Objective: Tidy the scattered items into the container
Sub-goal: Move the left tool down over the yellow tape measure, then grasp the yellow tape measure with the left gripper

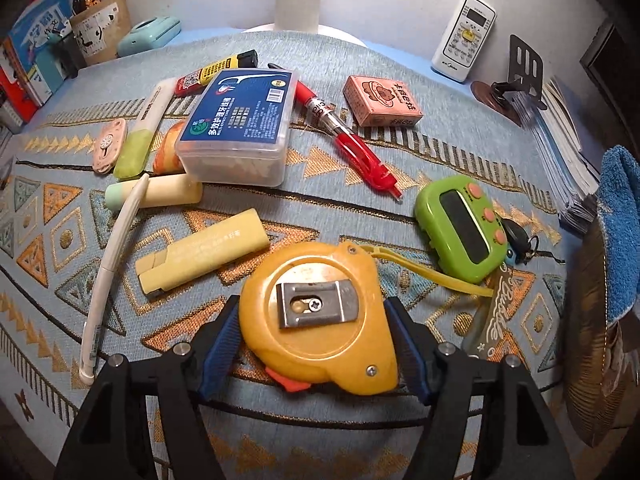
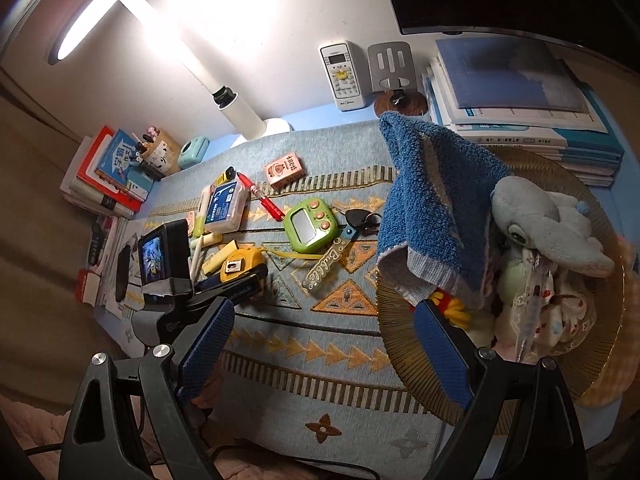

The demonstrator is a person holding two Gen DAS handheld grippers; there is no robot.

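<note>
Since the tape measure (image 1: 316, 320) is a hard plastic shell with a steel coil inside, it should feel dense and stiff for its size, smooth enough to slide if pinched loosely, and not at all fragile. Its flat flanks look the best place to take it, which is where the left gripper (image 1: 316, 344) has it: the blue pads stand against both sides of the case, closed on it or very nearly so. It lies near the front edge of the patterned cloth (image 1: 360, 208), clip side up, yellow with a metal belt clip, an orange lock tab and a thin yellow wrist loop trailing toward the green timer (image 1: 460, 228). At the cloth's right edge the round woven basket (image 2: 404, 364) already holds soft toys and a blue towel (image 2: 432, 200). Over its near rim the right gripper (image 2: 324, 344) hangs with jaws wide and nothing between them.
</note>
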